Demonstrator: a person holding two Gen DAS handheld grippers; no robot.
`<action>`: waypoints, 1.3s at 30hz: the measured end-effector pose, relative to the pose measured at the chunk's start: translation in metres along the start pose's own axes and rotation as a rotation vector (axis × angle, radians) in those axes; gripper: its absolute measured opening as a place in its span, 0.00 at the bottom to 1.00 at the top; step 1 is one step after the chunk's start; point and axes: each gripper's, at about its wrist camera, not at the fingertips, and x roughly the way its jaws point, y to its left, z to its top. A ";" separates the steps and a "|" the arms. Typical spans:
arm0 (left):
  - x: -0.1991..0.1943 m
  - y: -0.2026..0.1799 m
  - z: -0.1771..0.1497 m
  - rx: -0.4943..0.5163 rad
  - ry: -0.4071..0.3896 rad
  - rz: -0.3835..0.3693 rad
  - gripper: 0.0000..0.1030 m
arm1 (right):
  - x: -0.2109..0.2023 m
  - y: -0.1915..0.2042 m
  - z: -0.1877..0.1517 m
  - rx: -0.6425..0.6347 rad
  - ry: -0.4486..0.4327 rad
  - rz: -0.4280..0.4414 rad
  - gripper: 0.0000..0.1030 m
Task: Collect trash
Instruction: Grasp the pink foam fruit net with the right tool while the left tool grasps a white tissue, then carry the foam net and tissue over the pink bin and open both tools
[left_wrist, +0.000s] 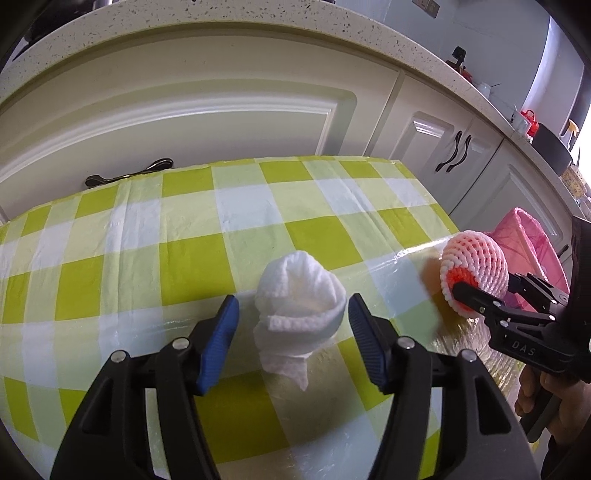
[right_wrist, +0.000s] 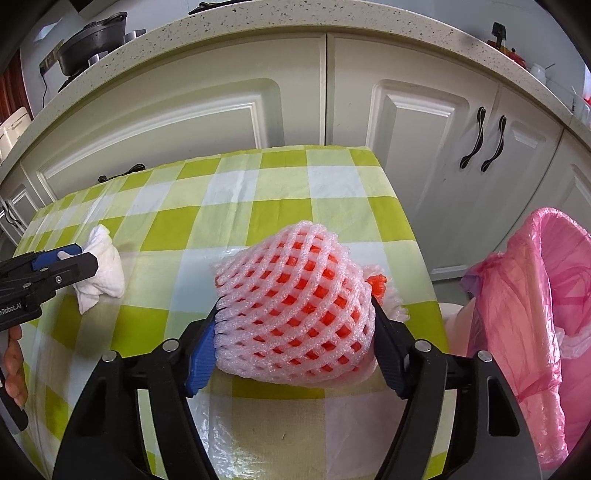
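Foam net (right_wrist: 295, 295) gripped, tissue (left_wrist: 299, 310) straddled — untouched

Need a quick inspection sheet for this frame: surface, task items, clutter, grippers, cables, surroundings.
Surface: table, green-white check cloth under clear plastic.
Job's things: crumpled white tissue on the table; foam fruit net; pink-lined bin off the table's right edge.
Clutter: nothing seen.
Grippers: left gripper open, straddling the tissue; right gripper shut on the net.
Cables: one by the pot on the counter.
Surroundings: cream cabinets, speckled counter.
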 end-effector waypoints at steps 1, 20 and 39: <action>0.002 0.000 0.000 0.004 0.005 -0.001 0.50 | 0.000 0.000 0.000 -0.001 0.001 0.002 0.64; -0.021 -0.002 -0.024 -0.027 0.009 -0.043 0.29 | -0.034 0.011 -0.026 0.008 0.004 0.032 0.47; -0.060 -0.037 -0.063 0.005 -0.004 -0.082 0.25 | -0.098 -0.001 -0.072 0.047 -0.019 0.018 0.45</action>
